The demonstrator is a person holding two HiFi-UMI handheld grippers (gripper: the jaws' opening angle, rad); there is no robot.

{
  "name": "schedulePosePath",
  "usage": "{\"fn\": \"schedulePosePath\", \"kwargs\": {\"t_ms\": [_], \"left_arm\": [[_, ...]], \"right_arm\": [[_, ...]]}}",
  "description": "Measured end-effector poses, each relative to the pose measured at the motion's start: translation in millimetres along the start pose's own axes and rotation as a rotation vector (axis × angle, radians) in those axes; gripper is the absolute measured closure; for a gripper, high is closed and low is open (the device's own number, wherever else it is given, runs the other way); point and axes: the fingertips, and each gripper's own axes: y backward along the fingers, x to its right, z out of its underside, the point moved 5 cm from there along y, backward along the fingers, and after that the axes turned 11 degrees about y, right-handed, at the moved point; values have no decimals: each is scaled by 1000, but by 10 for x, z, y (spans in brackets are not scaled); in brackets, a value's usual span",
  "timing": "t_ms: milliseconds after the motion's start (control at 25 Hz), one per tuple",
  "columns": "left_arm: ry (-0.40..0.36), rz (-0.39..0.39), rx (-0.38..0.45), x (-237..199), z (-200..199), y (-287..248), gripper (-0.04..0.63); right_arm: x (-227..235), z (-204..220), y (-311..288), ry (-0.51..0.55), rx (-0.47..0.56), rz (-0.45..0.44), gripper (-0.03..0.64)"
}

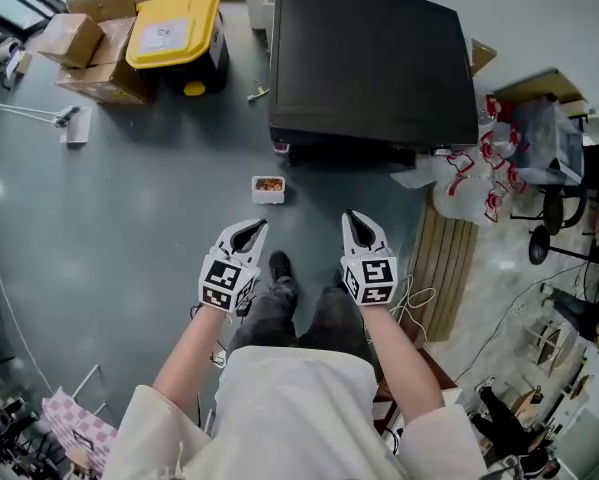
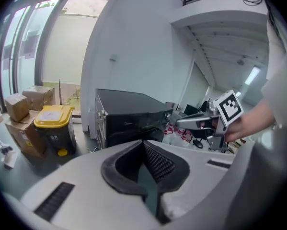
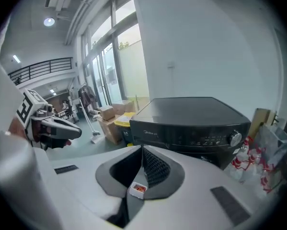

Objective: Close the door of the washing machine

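Distance is our first worry: the washing machine [image 1: 369,58] stands ahead of us on the floor [image 1: 129,208], and both grippers hang in the air short of its front, touching nothing. Our left gripper [image 1: 249,230] has its jaws pressed together with nothing between them, and our right gripper [image 1: 355,220] is clenched and empty in the same way. No view lets us tell how the door stands: the machine's front below the control panel [image 3: 200,140] is hidden behind the gripper bodies. We might therefore reach for a door edge that is not where we expect it, and glance off the panel or its knob [image 3: 235,138] instead. A small white tray [image 1: 268,189] with something orange in it lies just in front of the machine, between it and our shoes [image 1: 279,265]. Stepping in could kick or crush it, and a door swinging low might catch it. Plastic bags [image 1: 469,183] crowd the machine's right side, where a gripper could snag. Pushing with closed jaw tips may also slip on a smooth door and leave it unlatched.
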Motion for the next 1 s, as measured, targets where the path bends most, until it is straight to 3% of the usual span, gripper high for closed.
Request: {"fn": "schedulePosePath", "kwargs": {"t_ms": [80,520,1000], "left_arm": [[9,-1,12,89,-120,160,586],[-117,15,94,794,-801,1103,586],[-158,27,247,1266,-1295,1617,586]], "right_arm": [[-48,-105,268,-1,9,6,584],[30,-845,1689,-23,90,56,584],[195,-1362,2574,44,233,72,584]]}}
